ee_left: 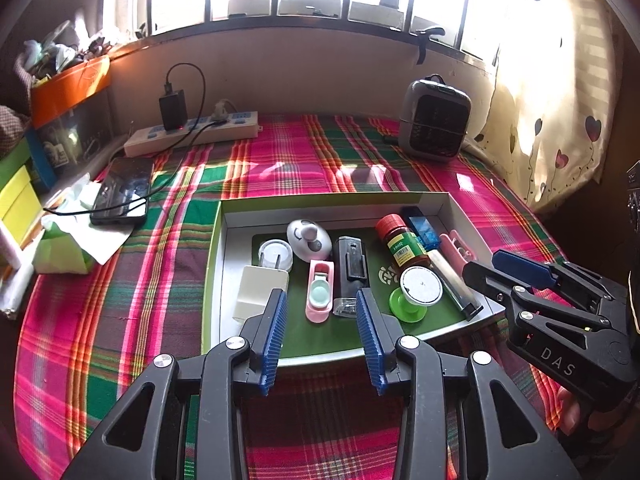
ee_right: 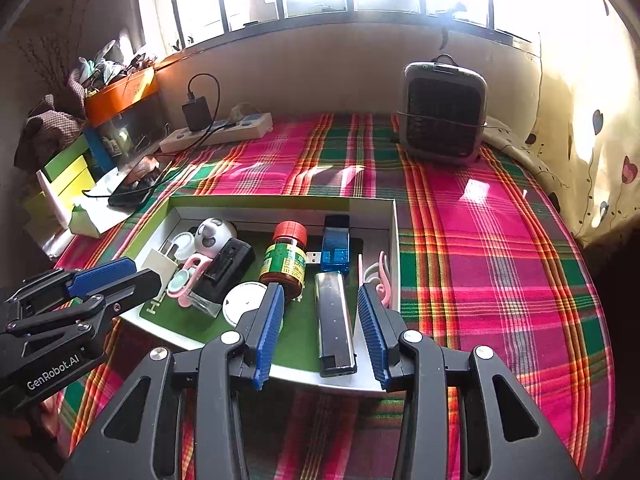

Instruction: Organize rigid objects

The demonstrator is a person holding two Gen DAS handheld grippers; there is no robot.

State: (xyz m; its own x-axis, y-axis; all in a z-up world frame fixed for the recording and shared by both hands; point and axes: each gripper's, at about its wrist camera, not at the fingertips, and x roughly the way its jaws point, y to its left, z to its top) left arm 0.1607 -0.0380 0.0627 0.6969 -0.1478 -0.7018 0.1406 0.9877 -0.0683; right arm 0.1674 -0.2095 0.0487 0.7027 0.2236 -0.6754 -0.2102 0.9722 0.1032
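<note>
Both spread wide and empty: left gripper (ee_left: pixel 321 308) near the tray (ee_left: pixel 214 264), right gripper (ee_right: pixel 321 304) over its near right corner. Inside, packed close: white plug (ee_left: pixel 262 290), pink case (ee_left: pixel 320 292), brown bottle (ee_right: pixel 286 256), black lighter (ee_right: pixel 334 320). Far right, pink clip (ee_right: pixel 382 276) half hidden by the tray wall.

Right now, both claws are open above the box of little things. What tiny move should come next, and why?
Probably lower the right gripper a little onto the long black-and-silver bar. That bar already lies lengthwise between its open fingers inside the box, and nothing is held yet. The left gripper is open too, over the pink case.
</note>
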